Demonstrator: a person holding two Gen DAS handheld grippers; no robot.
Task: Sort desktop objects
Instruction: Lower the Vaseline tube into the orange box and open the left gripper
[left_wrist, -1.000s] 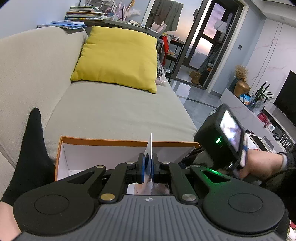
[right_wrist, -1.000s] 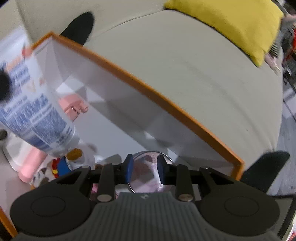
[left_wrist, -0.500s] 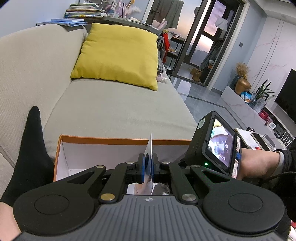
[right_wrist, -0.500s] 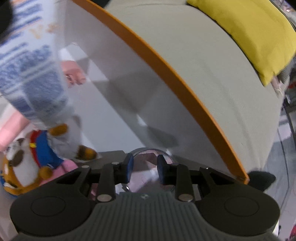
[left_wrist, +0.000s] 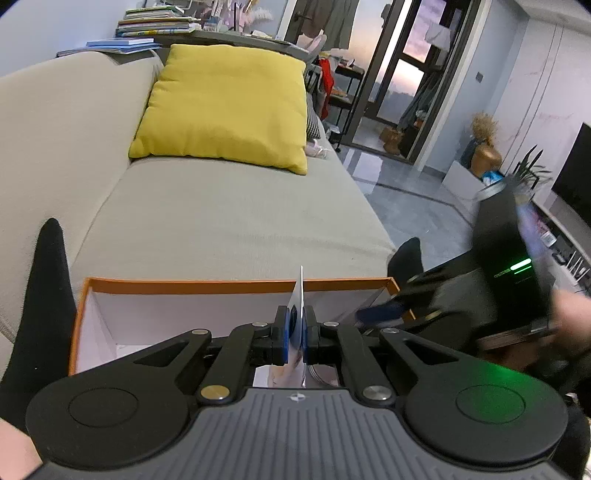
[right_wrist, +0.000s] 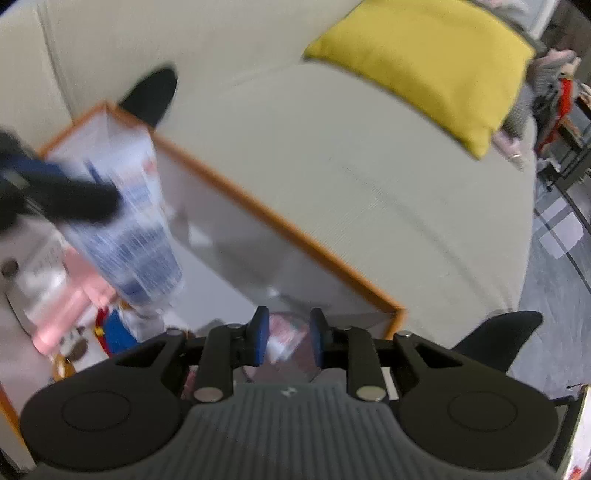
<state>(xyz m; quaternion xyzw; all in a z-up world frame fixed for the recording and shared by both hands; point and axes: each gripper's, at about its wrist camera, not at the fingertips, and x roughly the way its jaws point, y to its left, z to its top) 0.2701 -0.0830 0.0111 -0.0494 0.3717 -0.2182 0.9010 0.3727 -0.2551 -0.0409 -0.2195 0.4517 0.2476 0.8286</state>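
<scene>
Tube (left_wrist: 300, 295) pinched in left gripper (left_wrist: 298, 334) jaws | box (left_wrist: 192, 285) beneath

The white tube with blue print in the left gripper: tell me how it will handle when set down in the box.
The tube, pinched at its flat end by the left gripper, probably flexes. Its tapered shape suggests it will tip over rather than stand in the box.

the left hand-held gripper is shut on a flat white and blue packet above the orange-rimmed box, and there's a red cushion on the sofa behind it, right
Not quite: the cushion is yellow, not red, as the left wrist view shows. The rest holds: the left hand-held gripper is shut on the flat white and blue packet above the orange-rimmed box, with the sofa behind it.
</scene>
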